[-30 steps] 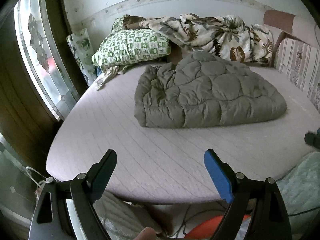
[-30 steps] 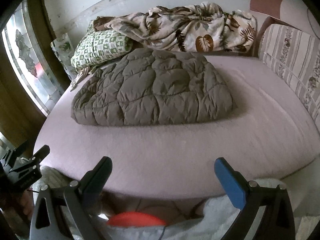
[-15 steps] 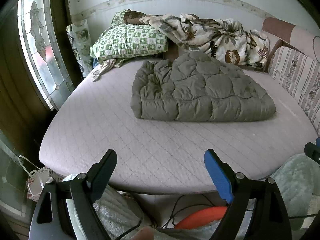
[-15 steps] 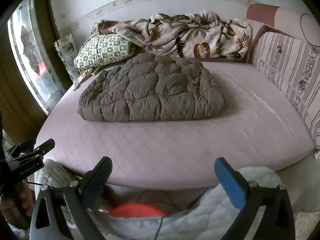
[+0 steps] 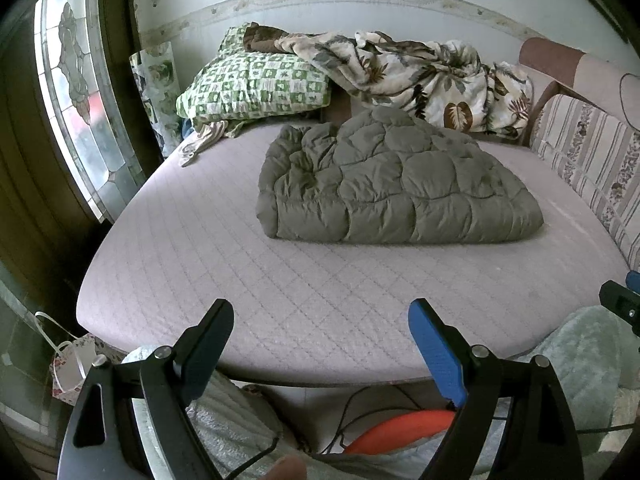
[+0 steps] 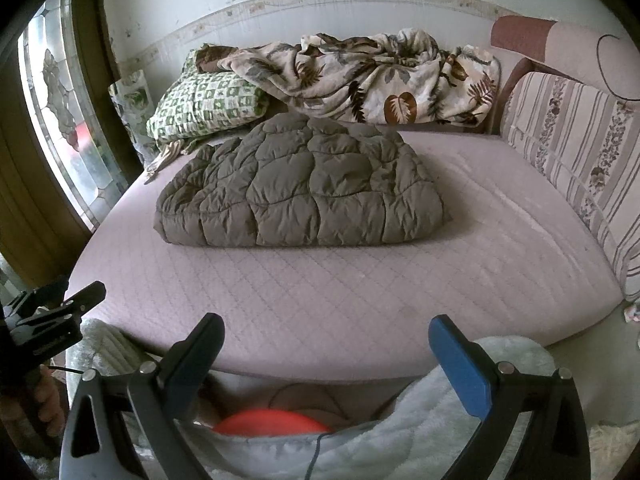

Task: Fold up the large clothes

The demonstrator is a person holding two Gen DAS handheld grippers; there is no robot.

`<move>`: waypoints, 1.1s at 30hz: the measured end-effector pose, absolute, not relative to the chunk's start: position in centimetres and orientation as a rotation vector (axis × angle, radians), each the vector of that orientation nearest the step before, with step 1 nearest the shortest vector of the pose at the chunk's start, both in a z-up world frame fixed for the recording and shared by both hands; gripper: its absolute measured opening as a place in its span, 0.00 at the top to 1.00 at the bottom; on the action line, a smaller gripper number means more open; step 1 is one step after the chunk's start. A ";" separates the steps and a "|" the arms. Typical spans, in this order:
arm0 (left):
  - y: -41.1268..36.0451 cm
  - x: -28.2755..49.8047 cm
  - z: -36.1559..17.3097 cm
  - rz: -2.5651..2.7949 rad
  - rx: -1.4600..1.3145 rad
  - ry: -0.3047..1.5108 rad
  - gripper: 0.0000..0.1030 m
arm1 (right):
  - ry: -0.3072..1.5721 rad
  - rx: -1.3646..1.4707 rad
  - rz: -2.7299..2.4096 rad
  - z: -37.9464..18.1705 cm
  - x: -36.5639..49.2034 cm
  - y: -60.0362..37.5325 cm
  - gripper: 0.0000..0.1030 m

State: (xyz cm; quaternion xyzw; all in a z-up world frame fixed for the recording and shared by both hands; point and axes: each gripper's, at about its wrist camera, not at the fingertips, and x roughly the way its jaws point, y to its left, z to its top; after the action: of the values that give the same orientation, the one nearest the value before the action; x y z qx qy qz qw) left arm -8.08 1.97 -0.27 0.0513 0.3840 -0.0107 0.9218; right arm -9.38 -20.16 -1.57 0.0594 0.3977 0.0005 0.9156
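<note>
The olive quilted garment [image 6: 300,192] lies folded in a thick bundle toward the far middle of the mattress [image 6: 360,300], apart from every edge. Bare mattress stretches between its near fold and the bed's front edge. Both the left gripper [image 5: 320,340] and right gripper [image 6: 326,352] hang spread wide over that edge, pinching nothing.

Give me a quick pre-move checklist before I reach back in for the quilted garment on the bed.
1. Left gripper open, nothing between its fingers: ok.
2. Right gripper open, empty: ok.
3. Olive quilted garment folded into a bundle, apart from both grippers: ok.
4. Bare mattress in front of the bundle: ok.
5. Leaf-print blanket and green checked pillow clear of the garment: cannot tell.
6. Fold finished: cannot tell.
</note>
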 end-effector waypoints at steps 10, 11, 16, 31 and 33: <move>2.2 -8.2 -0.1 -0.028 0.099 0.783 0.13 | 0.818 0.119 -0.003 -1.4 -9.4 -20.4 0.00; 2.2 -8.2 -0.1 -0.026 0.099 0.781 0.13 | 0.817 0.120 -0.002 -1.5 -9.5 -20.4 0.00; 1.9 -8.2 0.1 -0.017 0.094 0.768 0.13 | 0.814 0.121 -0.007 -1.3 -9.3 -21.0 0.00; 1.8 -7.6 0.0 -0.020 0.090 0.771 0.13 | 0.834 0.112 -0.017 -1.8 -8.1 -20.9 0.00; 1.6 -7.3 -0.1 -0.022 0.091 0.776 0.13 | 0.839 0.113 -0.020 -2.0 -7.9 -20.9 0.00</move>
State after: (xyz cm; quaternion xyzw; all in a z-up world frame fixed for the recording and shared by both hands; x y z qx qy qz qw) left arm -7.26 1.59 -0.06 0.0443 0.3783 -0.0109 0.9245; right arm -7.87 -20.85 -1.97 0.0547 0.4070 -0.0099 0.9117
